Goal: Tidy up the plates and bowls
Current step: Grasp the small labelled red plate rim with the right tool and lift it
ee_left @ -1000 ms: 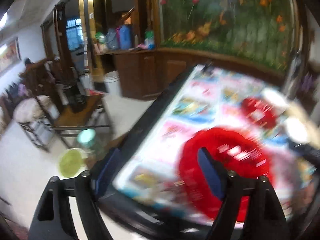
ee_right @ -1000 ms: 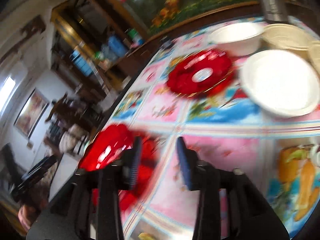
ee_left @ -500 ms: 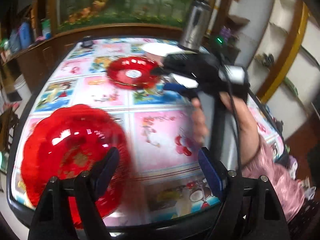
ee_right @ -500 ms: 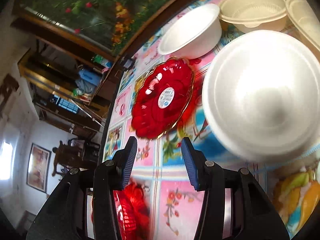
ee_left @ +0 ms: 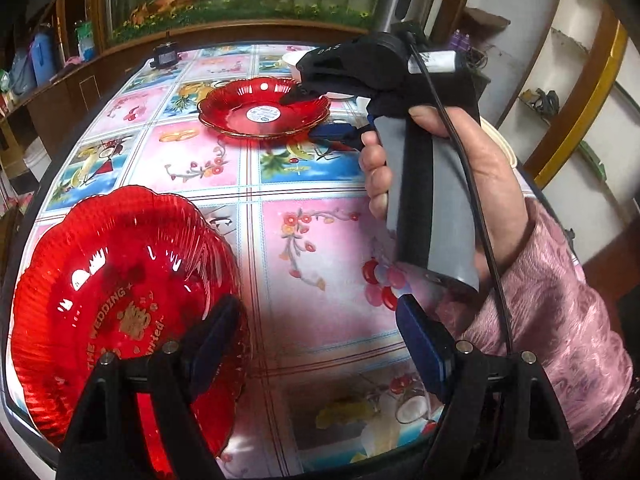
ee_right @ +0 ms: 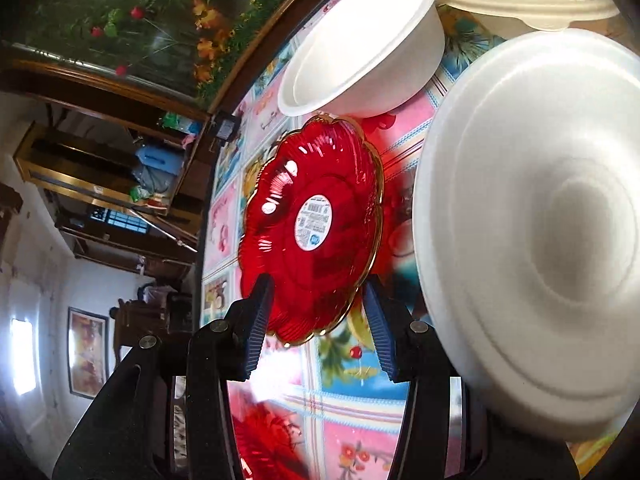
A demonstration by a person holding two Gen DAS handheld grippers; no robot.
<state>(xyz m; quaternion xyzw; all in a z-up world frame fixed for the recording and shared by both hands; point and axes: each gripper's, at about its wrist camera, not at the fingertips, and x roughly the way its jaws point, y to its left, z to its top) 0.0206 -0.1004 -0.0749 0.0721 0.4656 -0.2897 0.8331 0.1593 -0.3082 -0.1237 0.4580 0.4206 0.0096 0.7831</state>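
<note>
Both grippers gape, grasping nothing.
Right gripper point(ee_right: 316, 320) straddles the stickered red plate point(ee_right: 312, 232); only the left view shows the wedding plate point(ee_left: 120, 292) beside the left gripper point(ee_left: 316, 344).

"THE WEDDING" on red plate point(ee_left: 120, 304)

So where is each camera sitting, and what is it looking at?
Left wrist: sits on the left gripper, looking along the table; it sees the near red plate, the far red plate, the right gripper and the person's right hand.
Right wrist: sits on the right gripper, rolled sideways, looking at the far red plate and white bowls; only its own fingers show.
Shared: the far red plate with the sticker, between the right gripper's open fingers.
</note>
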